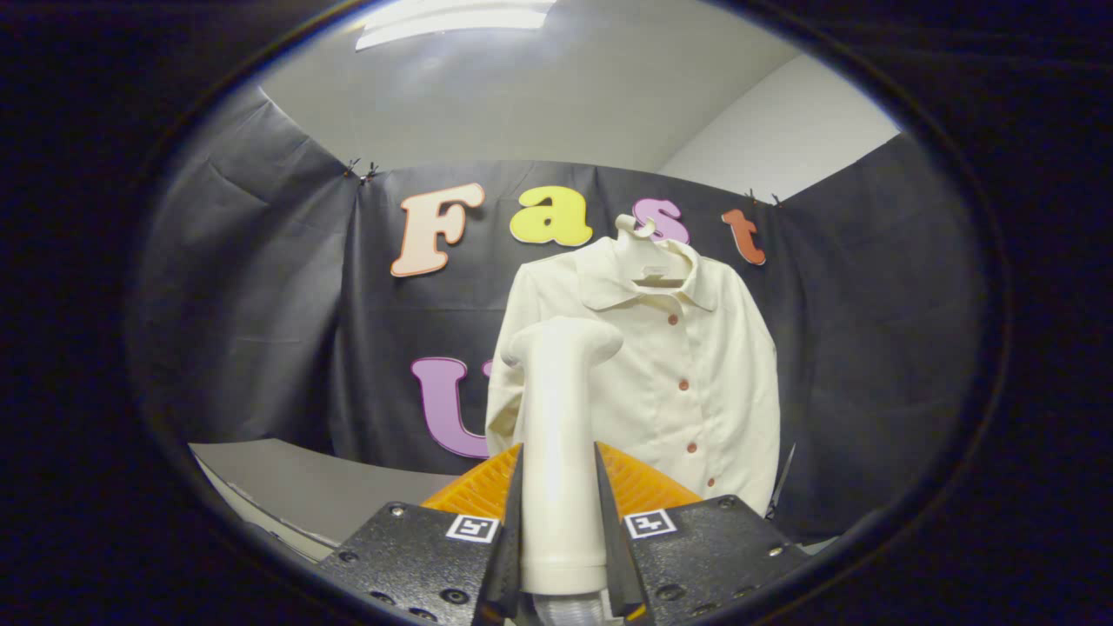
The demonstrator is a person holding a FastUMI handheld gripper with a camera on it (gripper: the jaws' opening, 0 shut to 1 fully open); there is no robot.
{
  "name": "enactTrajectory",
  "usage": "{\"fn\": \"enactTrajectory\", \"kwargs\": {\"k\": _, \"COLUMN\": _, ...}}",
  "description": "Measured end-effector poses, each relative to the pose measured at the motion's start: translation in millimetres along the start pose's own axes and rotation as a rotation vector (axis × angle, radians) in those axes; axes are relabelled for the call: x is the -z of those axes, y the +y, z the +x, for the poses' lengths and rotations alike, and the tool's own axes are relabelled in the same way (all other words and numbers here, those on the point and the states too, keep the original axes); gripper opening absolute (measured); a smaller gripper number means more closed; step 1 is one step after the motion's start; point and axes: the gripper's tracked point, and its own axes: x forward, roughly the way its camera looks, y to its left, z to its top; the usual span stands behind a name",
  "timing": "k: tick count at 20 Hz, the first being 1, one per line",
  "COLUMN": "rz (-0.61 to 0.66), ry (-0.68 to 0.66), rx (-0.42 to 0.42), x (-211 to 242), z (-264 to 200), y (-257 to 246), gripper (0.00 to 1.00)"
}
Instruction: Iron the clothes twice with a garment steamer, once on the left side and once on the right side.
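Steamer (561,435) stands upright at lower centre of the frame, its pale handle pinched between the two fingers of the gripper (561,539), both of which press against its sides. Its rounded head sits at the top of the handle, turned toward the left, and overlaps the lower left part of the shirt (687,365) beyond it; whether the head touches the cloth cannot be told.

Cream in colour, the shirt hangs on a pale hanger (648,256) right of centre, collar up, a row of small reddish buttons (683,383) running down its front. One sleeve falls along the left side, just behind the steamer head, the other along the right.

Behind the handle and just ahead of the fingers shows a ribbed orange surface (639,482). A grey tabletop (304,487) lies at lower left. Dark cloth wall (261,304) spans the background behind the garment, clipped at its top edge, with a white ceiling (539,96) and a strip light (452,19) at upper centre.
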Motion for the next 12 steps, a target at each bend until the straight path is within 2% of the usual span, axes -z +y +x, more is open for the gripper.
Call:
{"fn": "enactTrajectory", "kwargs": {"k": 5, "rz": 0.002, "ry": -0.035, "rx": 0.044, "x": 6, "z": 14, "y": -26, "gripper": 0.38}}
{"fn": "enactTrajectory", "kwargs": {"k": 12, "rz": 0.048, "ry": 0.007, "rx": 0.080, "x": 43, "z": 39, "y": -52, "gripper": 0.38}}
